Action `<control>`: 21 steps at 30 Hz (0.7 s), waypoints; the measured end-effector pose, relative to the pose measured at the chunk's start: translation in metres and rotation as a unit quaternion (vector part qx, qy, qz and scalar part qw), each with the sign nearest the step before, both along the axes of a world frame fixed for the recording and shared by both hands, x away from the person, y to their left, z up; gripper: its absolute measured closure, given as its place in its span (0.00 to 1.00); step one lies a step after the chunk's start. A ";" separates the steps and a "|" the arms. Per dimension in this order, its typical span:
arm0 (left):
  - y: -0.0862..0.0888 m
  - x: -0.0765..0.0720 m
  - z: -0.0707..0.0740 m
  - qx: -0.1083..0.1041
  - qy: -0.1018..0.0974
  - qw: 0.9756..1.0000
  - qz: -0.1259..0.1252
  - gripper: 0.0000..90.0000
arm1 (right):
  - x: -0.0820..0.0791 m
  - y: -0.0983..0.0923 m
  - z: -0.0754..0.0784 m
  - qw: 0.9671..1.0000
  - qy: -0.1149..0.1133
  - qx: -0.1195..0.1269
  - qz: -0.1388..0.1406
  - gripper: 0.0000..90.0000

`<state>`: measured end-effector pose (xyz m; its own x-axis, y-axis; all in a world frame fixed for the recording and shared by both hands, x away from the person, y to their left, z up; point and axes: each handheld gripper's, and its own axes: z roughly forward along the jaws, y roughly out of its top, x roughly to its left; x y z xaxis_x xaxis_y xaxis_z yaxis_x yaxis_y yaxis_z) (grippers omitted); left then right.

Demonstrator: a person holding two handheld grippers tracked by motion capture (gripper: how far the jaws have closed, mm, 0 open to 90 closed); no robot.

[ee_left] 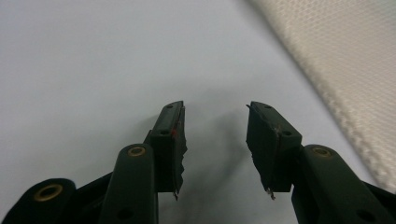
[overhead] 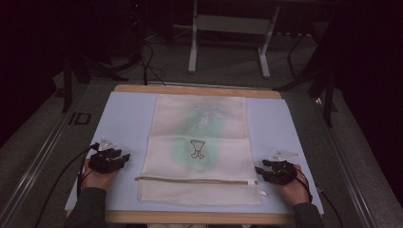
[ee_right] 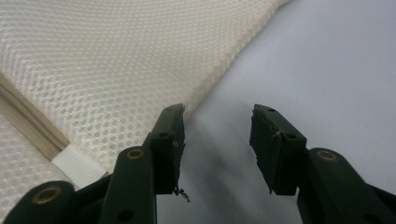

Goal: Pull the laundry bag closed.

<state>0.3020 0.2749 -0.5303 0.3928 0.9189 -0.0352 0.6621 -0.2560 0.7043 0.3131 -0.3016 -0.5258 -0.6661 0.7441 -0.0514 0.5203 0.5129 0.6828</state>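
- High view: a cream mesh bag [overhead: 199,152] lies flat in the middle of the pale blue mat [overhead: 126,118], its zip [overhead: 195,180] running across near the person's edge.
- The left gripper [overhead: 124,157] rests on the mat just left of the bag, apart from it.
- The right gripper [overhead: 259,170] sits at the bag's right edge, near the zip's end.
- Left gripper view: jaws released, bare mat between them, the bag's edge off to the right.
- Right gripper view: jaws spread and empty, one jaw just beside the mesh edge.
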 end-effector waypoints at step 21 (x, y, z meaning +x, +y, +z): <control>-0.005 -0.002 0.004 -0.053 -0.005 0.996 -0.069 0.70 | -0.004 0.028 0.004 0.998 -0.008 0.038 0.039 0.59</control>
